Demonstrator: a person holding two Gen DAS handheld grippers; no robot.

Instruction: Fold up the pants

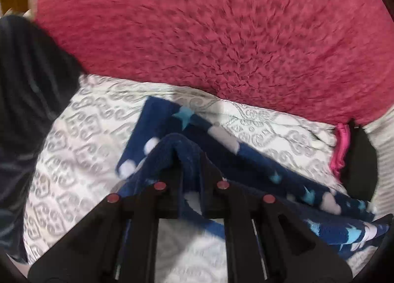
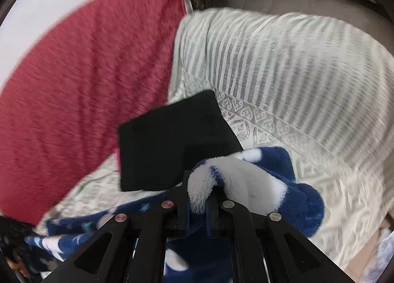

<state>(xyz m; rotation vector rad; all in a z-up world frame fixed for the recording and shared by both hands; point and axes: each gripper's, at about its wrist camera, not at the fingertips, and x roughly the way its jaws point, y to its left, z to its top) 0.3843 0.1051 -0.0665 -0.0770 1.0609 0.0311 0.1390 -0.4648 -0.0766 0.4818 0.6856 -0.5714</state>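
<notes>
Fleece pants (image 1: 246,157), navy with pale blue stars and white spots, lie partly on a bed covered by a white bedspread (image 1: 73,150) with a grey scroll pattern, and both tongs have hold of them. The left tongs (image 1: 190,160) are pinched nearly closed on a raised fold of the navy fleece, which peaks between the two black fingers while the rest of the garment trails off toward the lower right of that view. The right tongs (image 2: 211,189) are likewise clamped almost together on a bunched edge of the pants (image 2: 290,184), where the white fuzzy inner side curls over one fingertip. Just beyond the right tongs a folded black garment (image 2: 172,140) lies flat on the bedspread, touching or overlapped by the pants at its near corner. A pink item (image 1: 341,147) sits beside the black one in the left view. A red fuzzy blanket (image 1: 209,29) covers the far part of the bed. Both views are blurred.
</notes>
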